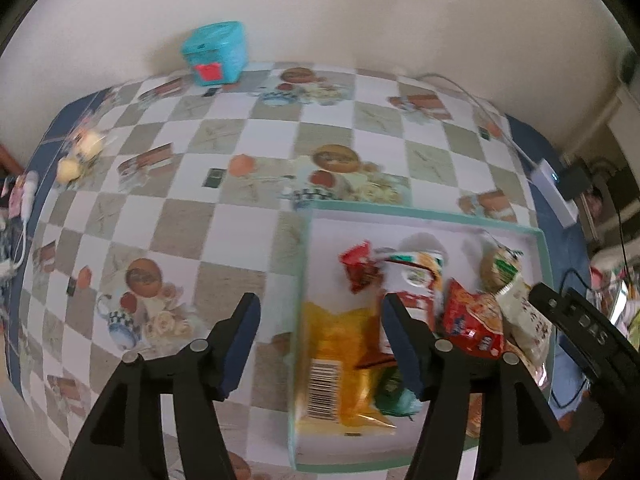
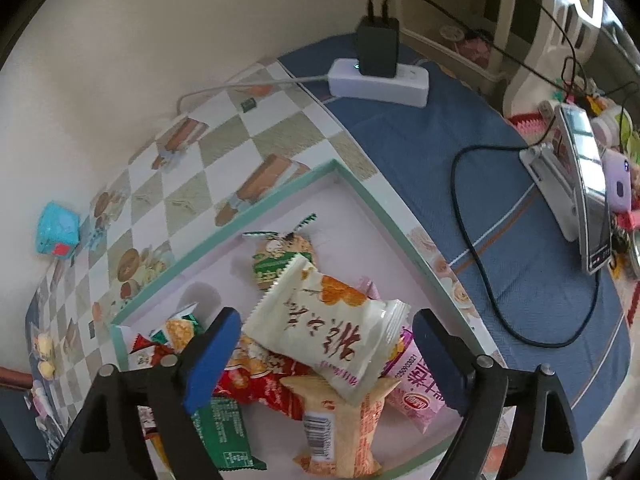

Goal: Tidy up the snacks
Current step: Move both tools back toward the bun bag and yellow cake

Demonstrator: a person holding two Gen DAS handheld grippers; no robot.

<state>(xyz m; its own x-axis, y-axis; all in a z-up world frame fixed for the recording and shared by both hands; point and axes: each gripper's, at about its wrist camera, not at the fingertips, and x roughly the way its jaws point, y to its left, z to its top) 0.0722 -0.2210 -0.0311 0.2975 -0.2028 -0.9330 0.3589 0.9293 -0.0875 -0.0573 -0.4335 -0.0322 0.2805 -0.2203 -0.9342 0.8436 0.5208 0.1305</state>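
In the left wrist view the left hand-held gripper [image 1: 320, 346] stands with its jaws spread and nothing pinched between them. Its left finger hangs over the checkered worktop [image 1: 224, 216], its right finger over the snacks in the shallow green-rimmed tray [image 1: 424, 210]. The tray's left rim runs up between the two fingers. The yellow packet [image 1: 340, 364], barcode up, lies in the tray between the fingers, nearer the right one; whether that pad touches a wrapper I cannot tell. At one o'clock from this hand-held gripper lie a white and orange packet [image 1: 416, 276] and a small red packet [image 1: 360, 266]; at three o'clock a red packet [image 1: 474, 324]. Far off at eleven o'clock a turquoise box [image 1: 214, 53] stands by the wall.

In the right wrist view the right hand-held gripper [image 2: 326, 354] is spread wide. A cream packet [image 2: 326, 320] with brown lettering lies tilted on top of the pile, between the blue pads and apart from both, so it is not pinched. Below it, at six o'clock, lies an orange packet [image 2: 340, 428] with a barcode; a pink packet [image 2: 416, 388] lies at four o'clock beside the right finger, and a green packet [image 2: 224, 432] at seven o'clock under the left finger. At twelve o'clock a green and orange packet [image 2: 280, 258] lies on the tray floor. A white power strip [image 2: 380, 82] sits at one o'clock on the blue cloth [image 2: 532, 264].
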